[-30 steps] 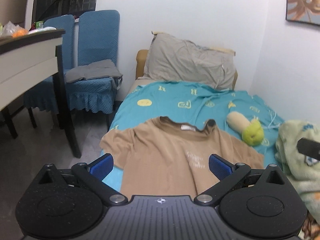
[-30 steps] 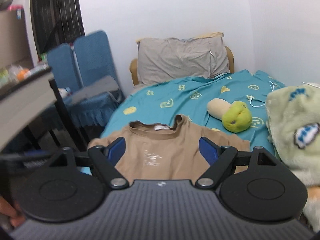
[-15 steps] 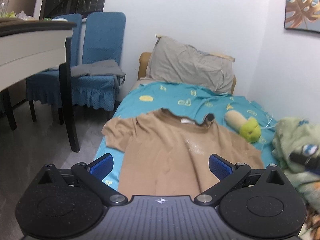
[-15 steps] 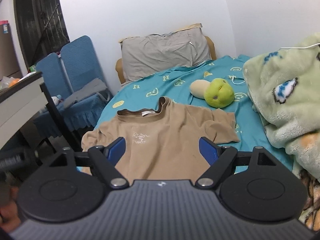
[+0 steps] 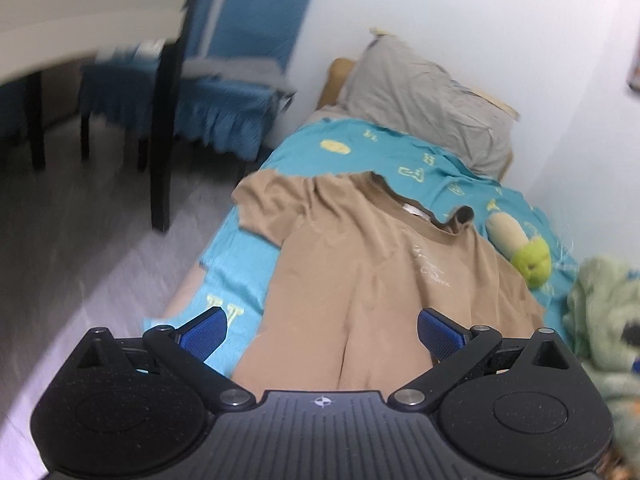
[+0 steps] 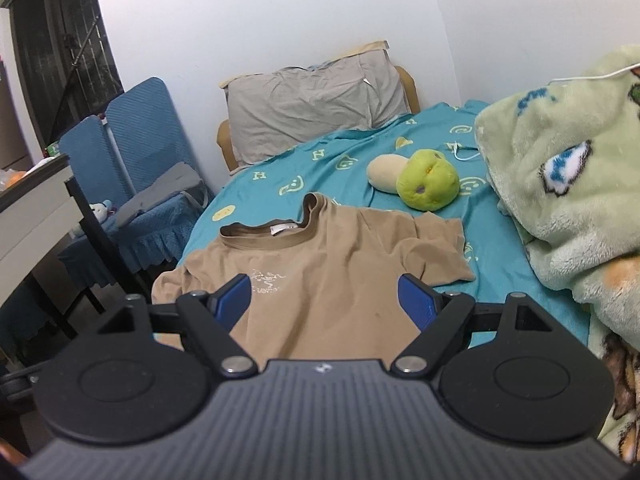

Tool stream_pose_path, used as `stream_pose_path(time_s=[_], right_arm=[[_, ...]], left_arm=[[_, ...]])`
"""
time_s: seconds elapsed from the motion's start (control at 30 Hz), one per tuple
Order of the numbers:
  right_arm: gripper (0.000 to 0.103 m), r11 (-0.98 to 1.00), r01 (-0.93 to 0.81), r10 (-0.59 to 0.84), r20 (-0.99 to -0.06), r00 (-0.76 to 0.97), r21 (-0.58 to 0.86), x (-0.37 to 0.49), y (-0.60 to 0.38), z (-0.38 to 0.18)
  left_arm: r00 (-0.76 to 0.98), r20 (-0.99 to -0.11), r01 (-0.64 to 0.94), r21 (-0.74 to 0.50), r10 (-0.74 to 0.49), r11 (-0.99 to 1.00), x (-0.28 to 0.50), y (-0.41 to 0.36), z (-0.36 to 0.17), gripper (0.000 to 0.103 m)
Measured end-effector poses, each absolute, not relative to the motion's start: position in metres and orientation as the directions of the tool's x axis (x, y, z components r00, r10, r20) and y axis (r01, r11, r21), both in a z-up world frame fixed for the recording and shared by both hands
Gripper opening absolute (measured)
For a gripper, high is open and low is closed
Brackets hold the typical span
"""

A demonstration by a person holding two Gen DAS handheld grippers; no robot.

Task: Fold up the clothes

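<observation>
Now we see our left gripper [image 5: 322,326] tipped and swung closer over the bed than half a second ago: the left view has rolled, so the table [image 5: 80,40] and blue chairs [image 5: 244,60] smear with motion blur and the bed runs diagonally. Our right gripper [image 6: 324,300] has also edged forward and lower, so the tan T-shirt [image 6: 332,272] fills more of its view. Both tools stay spread wide, blue ribbed pads [image 5: 202,330] well apart, with nothing between them.

The T-shirt lies face up on the teal bedsheet [image 6: 360,168], collar toward the grey pillow [image 6: 312,108], its hem end near us and passing under each gripper's view. It is soft matte knit with a ribbed neckband, a small white label inside the collar and a faint white chest print. Long creases run down the body, and the sleeve at the floor side is bunched near the mattress edge; the other sleeve lies flatter toward the plush toy [image 6: 424,178].

The toy is a rounded green fuzzy ball joined to a cream lobe. Beside it on the right, a pale green fleece blanket [image 6: 560,152] heaps up, thick and fluffy. The sheet is smooth, printed with yellow marks.
</observation>
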State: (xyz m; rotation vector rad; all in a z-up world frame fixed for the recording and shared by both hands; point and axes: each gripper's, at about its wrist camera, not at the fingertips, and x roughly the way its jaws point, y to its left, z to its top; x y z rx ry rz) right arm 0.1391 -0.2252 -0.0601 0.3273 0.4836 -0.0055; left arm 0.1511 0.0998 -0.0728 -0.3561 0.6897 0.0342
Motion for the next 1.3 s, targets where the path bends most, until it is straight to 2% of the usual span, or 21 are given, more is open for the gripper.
stream_pose_path(time_s=[0.17, 0.33, 0.57, 0.67, 0.87, 0.93, 1.0, 1.03, 1.13, 1.3], right_arm=[[0.082, 0.915, 0.132, 0.081, -0.495, 0.865, 0.380, 0.143, -0.241, -0.067], [0.082, 0.874, 0.185, 0.094, -0.529, 0.843, 0.449, 0.157, -0.256, -0.077], [0.082, 0.840, 0.222, 0.122, -0.570, 0.812, 0.495, 0.183, -0.265, -0.094], [0.082, 0.839, 0.217, 0.138, -0.582, 0.801, 0.499, 0.196, -0.266, -0.102], [0.082, 0.820, 0.252, 0.159, -0.627, 0.762, 0.515, 0.221, -0.275, -0.126], [0.082, 0.817, 0.260, 0.165, -0.640, 0.751, 0.515, 0.227, -0.274, -0.133], [0.082, 0.814, 0.266, 0.168, -0.647, 0.744, 0.517, 0.229, -0.274, -0.137], [0.082, 0.812, 0.268, 0.170, -0.651, 0.740, 0.517, 0.231, -0.274, -0.139], [0.082, 0.806, 0.274, 0.177, -0.655, 0.735, 0.525, 0.232, -0.276, -0.141], [0.082, 0.805, 0.282, 0.164, -0.653, 0.739, 0.522, 0.227, -0.277, -0.138]], left_arm=[[0.750, -0.655, -0.258, -0.417, -0.091, 0.871, 0.177, 0.130, -0.083, 0.099], [0.734, -0.679, -0.389, -0.439, -0.015, 0.810, 0.224, 0.162, -0.102, 0.093], [0.735, -0.674, -0.477, -0.586, -0.068, 0.655, 0.281, 0.191, -0.150, 0.067], [0.765, -0.635, -0.452, -0.644, -0.102, 0.617, 0.295, 0.191, -0.165, 0.055], [0.783, -0.617, -0.434, -0.629, -0.074, 0.646, 0.320, 0.186, -0.180, 0.049], [0.783, -0.619, -0.455, -0.636, -0.060, 0.623, 0.325, 0.189, -0.183, 0.039], [0.775, -0.629, -0.474, -0.644, -0.063, 0.600, 0.331, 0.193, -0.186, 0.015], [0.767, -0.638, -0.482, -0.640, -0.066, 0.598, 0.334, 0.195, -0.187, 0.008], [0.761, -0.643, -0.478, -0.643, -0.083, 0.598, 0.337, 0.201, -0.187, 0.003], [0.789, -0.613, -0.442, -0.610, -0.038, 0.657, 0.331, 0.211, -0.163, 0.002]])
